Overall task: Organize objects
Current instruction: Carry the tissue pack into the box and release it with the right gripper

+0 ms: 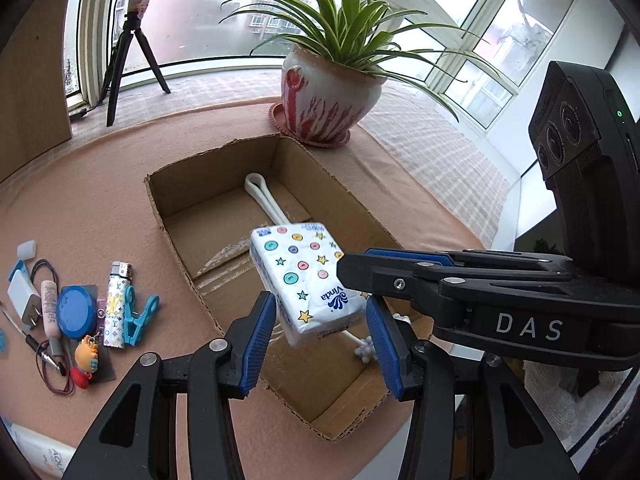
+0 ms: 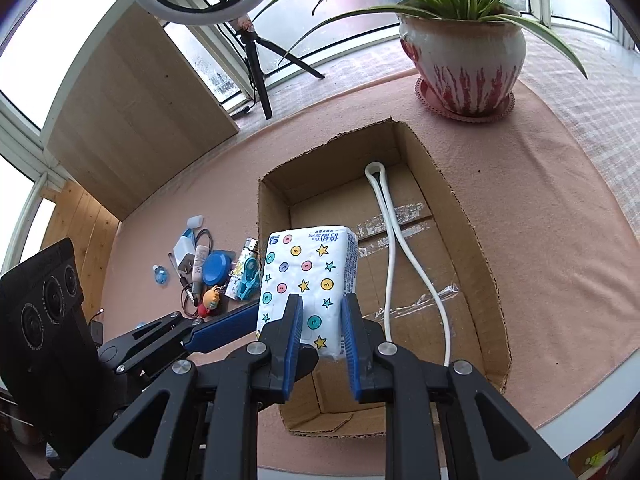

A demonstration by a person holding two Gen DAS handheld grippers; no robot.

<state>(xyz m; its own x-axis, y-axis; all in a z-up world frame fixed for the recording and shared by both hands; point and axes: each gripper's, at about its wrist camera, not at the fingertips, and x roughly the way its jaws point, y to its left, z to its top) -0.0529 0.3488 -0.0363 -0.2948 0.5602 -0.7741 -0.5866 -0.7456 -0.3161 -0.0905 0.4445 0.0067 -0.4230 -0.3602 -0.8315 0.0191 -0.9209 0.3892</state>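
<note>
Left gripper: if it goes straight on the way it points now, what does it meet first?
Probably the tissue pack, just ahead between its open jaws and held by the right gripper; behind it lies the cardboard box. Depth is unclear.

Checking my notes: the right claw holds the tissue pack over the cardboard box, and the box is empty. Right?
Not quite: the box is not empty; a white cord lies in it, as the right wrist view shows. The right claw does hold the tissue pack over it.
</note>
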